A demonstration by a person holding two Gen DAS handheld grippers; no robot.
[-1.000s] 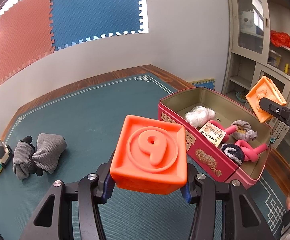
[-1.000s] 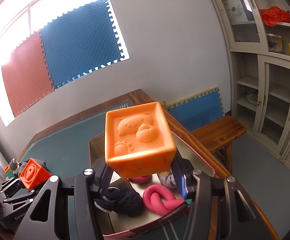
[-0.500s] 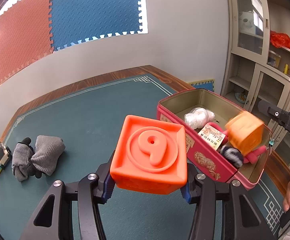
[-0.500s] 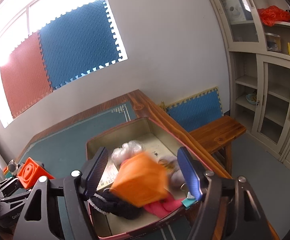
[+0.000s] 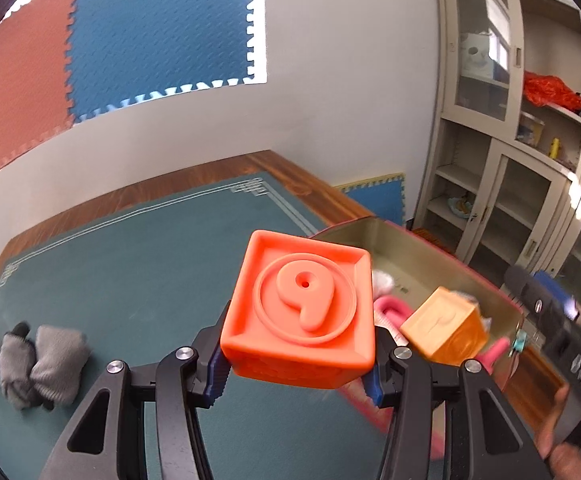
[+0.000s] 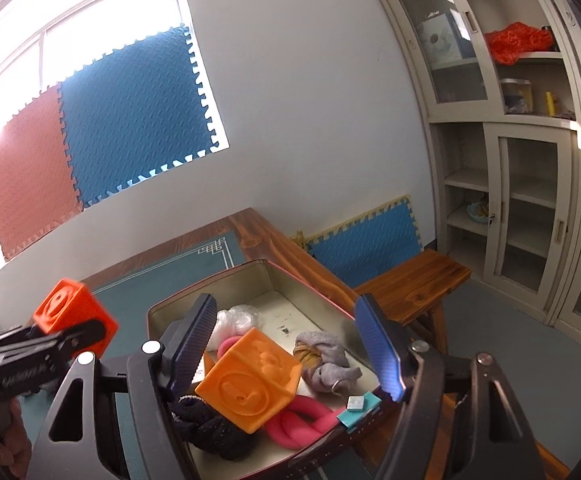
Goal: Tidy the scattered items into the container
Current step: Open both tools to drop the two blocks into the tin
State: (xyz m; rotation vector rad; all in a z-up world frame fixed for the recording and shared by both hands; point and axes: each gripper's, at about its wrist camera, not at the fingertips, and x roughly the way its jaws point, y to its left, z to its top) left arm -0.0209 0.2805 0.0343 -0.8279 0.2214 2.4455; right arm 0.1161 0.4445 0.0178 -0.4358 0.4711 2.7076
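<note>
Left-wrist view: grey socks [image 5: 42, 364] lay on the teal mat [image 5: 130, 280] at the left, with a cabinet [image 5: 530, 160] at the right. A red-orange block [image 5: 302, 312] was pinched by the left gripper [image 5: 296, 372]. Inside the tin [image 6: 310, 280], an orange cube [image 6: 250, 380] rested on a pink knot [image 6: 302, 420] and a dark sock [image 6: 210, 428], between the spread jaws of the right gripper [image 6: 286, 352], which had just been opening.

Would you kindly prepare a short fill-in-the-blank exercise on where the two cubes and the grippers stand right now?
1. The raised numeral on the red-orange cube held by the left gripper is ____.
2. The light orange cube lies inside the ____.
3. The right gripper has jaws that are ____, with nothing pressed between them.
4. The grey socks lie on the ____ table mat.

Missing words: 9; tin; open; green
</note>
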